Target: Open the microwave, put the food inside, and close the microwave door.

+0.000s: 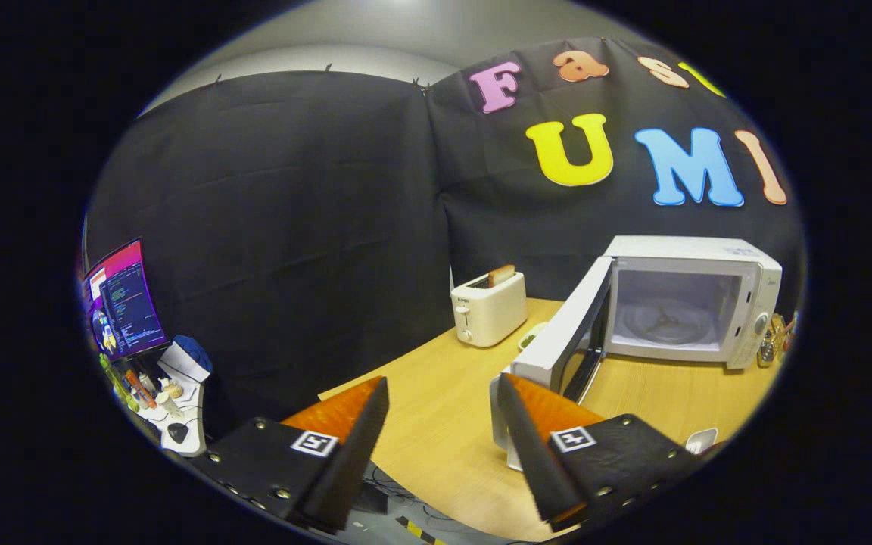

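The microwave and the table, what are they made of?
The microwave looks like white painted metal or plastic, smooth with a slight sheen; I can't tell which. Its open door has a dark, glassy window. The table looks like light wood or a wood-look laminate, with faint grain lines and a matte top. The tongs hang open over the table, holding nothing.

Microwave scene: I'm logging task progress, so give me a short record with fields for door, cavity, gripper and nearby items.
microwave: on the wooden table, beyond the fingers
door: swung wide open
cavity: turntable visible, no food inside
gripper: open, holding nothing, one finger near the door's edge
toaster: beside the microwave, a slice sticking out of its slot
progress: door opened, food not yet loaded
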Motion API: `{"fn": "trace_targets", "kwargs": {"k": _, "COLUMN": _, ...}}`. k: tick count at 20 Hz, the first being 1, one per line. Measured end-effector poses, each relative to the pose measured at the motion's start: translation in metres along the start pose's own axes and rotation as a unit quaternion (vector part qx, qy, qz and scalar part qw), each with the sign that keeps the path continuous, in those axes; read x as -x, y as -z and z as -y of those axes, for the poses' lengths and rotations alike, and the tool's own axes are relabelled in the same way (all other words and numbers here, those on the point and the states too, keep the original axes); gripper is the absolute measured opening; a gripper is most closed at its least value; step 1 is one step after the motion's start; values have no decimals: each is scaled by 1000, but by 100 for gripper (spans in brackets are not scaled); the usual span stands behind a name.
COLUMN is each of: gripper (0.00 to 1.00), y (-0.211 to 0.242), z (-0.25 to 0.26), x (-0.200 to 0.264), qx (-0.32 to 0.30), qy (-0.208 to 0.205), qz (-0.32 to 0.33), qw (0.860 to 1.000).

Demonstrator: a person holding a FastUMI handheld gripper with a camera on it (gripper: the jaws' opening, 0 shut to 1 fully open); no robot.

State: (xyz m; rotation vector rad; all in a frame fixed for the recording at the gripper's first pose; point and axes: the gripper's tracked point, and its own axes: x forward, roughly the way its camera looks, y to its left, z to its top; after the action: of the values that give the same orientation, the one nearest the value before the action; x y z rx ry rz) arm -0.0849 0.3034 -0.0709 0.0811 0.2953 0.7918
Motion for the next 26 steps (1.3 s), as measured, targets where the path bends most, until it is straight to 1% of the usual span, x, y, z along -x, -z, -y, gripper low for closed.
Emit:
{"fn": "trace_targets", "kwargs": {"k": 1, "gripper": 99, "y": -11, "z": 8, "x": 10, "qx": 8, "qy": 6, "qz": 12, "qw": 1000}}
{"fn": "trace_targets", "kwargs": {"k": 5, "gripper": 99, "y": -26, "z": 45, "x": 36, "qx": 6, "qy": 25, "qz": 31, "qw": 999}}
{"fn": "trace_targets", "kwargs": {"k": 10, "gripper": 99, "y": -19, "z": 129, "x": 65, "qx": -28, "qy": 86, "qz": 20, "qw": 996}}
{"fn": "trace_targets", "kwargs": {"k": 14, "gripper": 99, "y": 7, "z": 195, "x": 90, "qx": -57, "qy": 135, "qz": -8, "qw": 989}}
{"fn": "trace_targets", "kwargs": {"k": 18, "gripper": 99, "y": 44, "z": 251, "x": 113, "qx": -94, "qy": 177, "qz": -42, "qw": 979}}
{"fn": "trace_targets", "kwargs": {"k": 22, "gripper": 99, "y": 88, "z": 291, "x": 129, "qx": -146, "qy": 206, "qz": -83, "qw": 964}}
{"fn": "trace_targets", "kwargs": {"k": 26, "gripper": 98, "y": 135, "z": 309, "x": 138, "qx": -204, "qy": 217, "qz": -129, "qw": 946}}
